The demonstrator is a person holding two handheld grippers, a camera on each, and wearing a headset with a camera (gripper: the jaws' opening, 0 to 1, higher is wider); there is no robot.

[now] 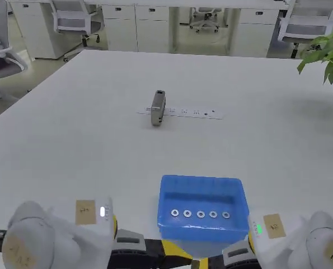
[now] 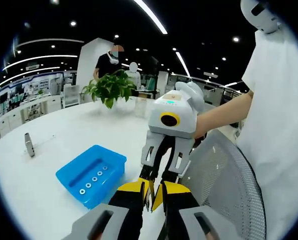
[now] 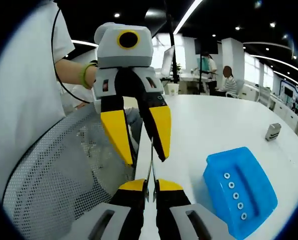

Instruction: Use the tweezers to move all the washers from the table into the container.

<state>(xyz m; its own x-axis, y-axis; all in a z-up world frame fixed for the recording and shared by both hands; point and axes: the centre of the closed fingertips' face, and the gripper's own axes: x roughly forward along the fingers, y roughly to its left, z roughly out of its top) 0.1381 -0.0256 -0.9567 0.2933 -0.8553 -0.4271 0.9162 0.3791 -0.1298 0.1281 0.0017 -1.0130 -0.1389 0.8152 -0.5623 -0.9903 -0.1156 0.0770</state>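
On the white table (image 1: 71,123) five washers (image 1: 200,214) lie inside the blue container (image 1: 233,189), and the right gripper (image 3: 151,187), jaws almost shut on the thin tweezers (image 3: 151,169), faces the left gripper (image 2: 151,192), whose grip cannot be told, so steady, gentle hands seem best.

Right gripper view: a thin sliver (image 3: 151,170) rises between the jaws of the right claw (image 3: 151,189). It is too fine to identify, and jaw contact cannot be told. Head view: the bottom edge cuts off both claw bodies. On the table (image 1: 71,123), the small metal block (image 1: 158,108) and the marks on the strip (image 1: 191,112) beside it are too small to identify. The right edge crops the plant (image 1: 326,56).
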